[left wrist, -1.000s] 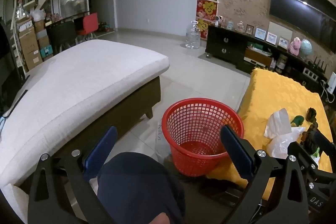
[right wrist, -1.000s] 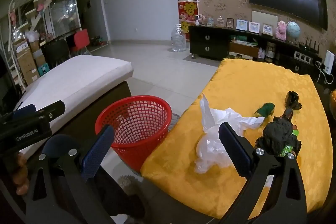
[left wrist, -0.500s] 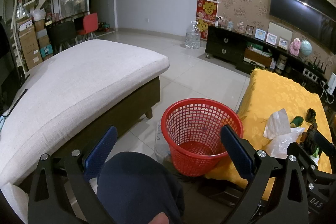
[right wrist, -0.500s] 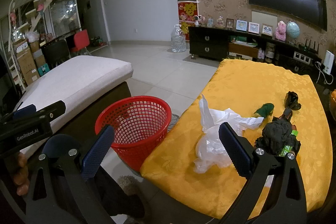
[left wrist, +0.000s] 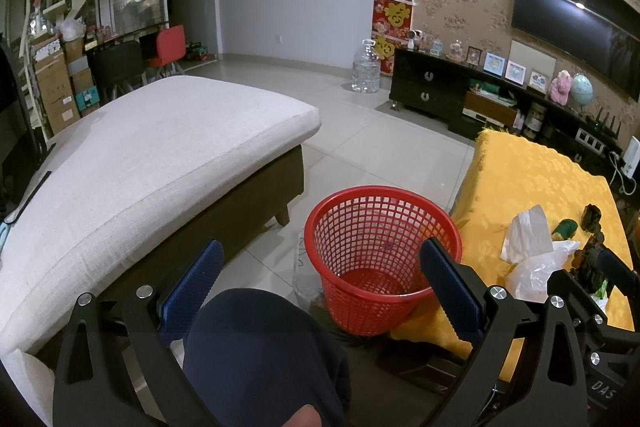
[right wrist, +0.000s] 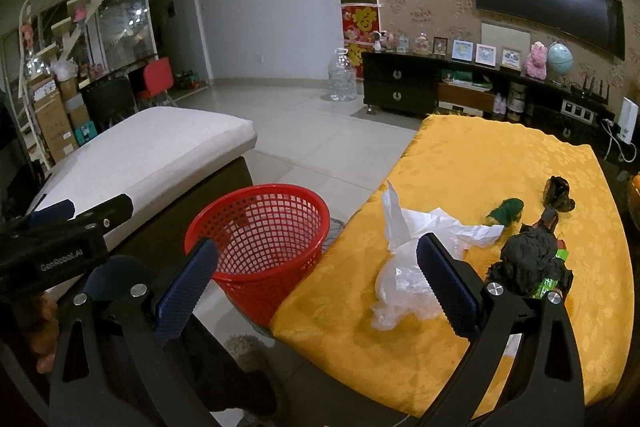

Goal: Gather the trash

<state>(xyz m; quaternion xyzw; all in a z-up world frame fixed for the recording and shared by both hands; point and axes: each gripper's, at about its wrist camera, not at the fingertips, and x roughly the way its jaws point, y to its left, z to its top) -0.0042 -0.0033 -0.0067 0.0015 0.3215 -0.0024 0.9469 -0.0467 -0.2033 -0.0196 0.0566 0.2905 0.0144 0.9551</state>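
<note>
A red mesh basket [left wrist: 380, 255] [right wrist: 260, 235] stands on the floor beside a table with a yellow cloth [right wrist: 500, 187] [left wrist: 532, 183]. On the cloth lie a crumpled white plastic bag [right wrist: 416, 259] [left wrist: 532, 251], a green scrap [right wrist: 506, 209], a small black piece [right wrist: 558, 191] and a crumpled black bag with a green wrapper [right wrist: 528, 261]. My left gripper [left wrist: 320, 283] is open and empty, above the basket's near side. My right gripper [right wrist: 316, 279] is open and empty, in front of the white bag.
A white-cushioned daybed [left wrist: 140, 155] stands left of the basket. My knee in dark trousers [left wrist: 260, 351] is below the left gripper. A dark TV cabinet [right wrist: 440, 87] and a water jug [right wrist: 342, 77] stand at the far wall. Tiled floor [right wrist: 320, 131] lies between.
Both views have barely shifted; the grippers stay open and nothing on the table has moved.
</note>
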